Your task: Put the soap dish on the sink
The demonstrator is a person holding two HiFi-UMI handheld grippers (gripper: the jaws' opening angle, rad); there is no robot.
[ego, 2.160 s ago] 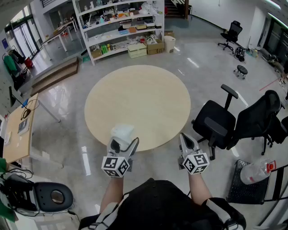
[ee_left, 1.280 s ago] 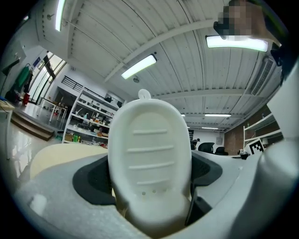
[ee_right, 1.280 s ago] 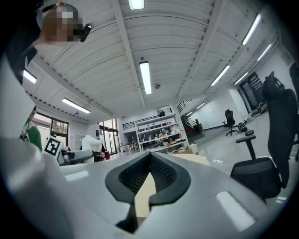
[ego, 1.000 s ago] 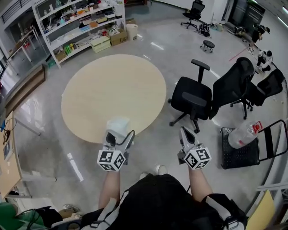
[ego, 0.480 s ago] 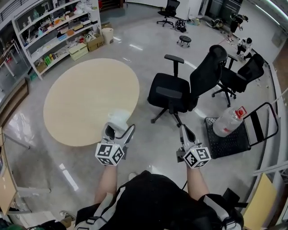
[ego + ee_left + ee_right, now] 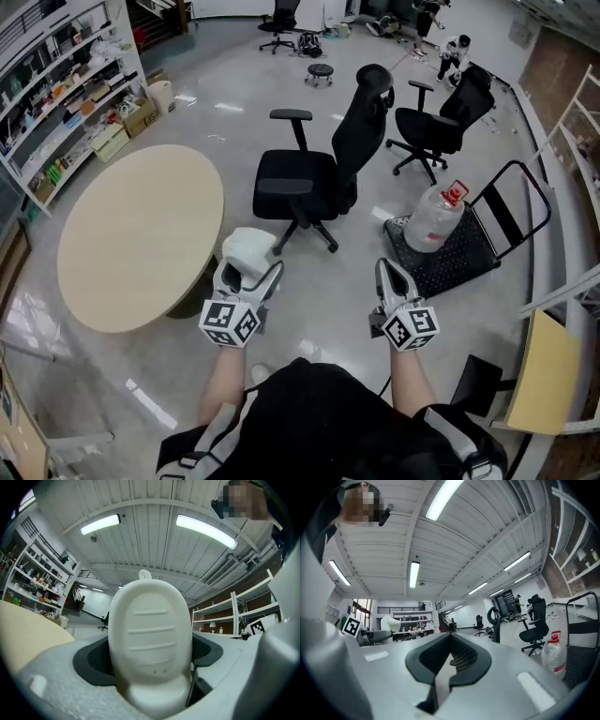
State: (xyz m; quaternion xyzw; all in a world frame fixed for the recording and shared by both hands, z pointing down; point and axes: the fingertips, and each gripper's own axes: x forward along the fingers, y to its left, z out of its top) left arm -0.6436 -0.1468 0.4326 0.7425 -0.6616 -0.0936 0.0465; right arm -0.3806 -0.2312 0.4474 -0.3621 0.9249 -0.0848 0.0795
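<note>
White ridged plastic soap dish (image 6: 150,639) sits clamped in the left tongs (image 6: 249,272), held above the glossy grey floor (image 6: 319,291); the right tongs (image 6: 386,272) are pressed together on nothing; no sink shows, so this looks like the carrying step, and the next move calls for finding the sink.

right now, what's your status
Left gripper shut on soap dish. Right gripper shut, empty. No sink in view; office chair ahead.

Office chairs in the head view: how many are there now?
3. One office chair stands beside the round table; a second is behind the water jug; a third is far off at the top edge. Others may be hidden there.
</note>
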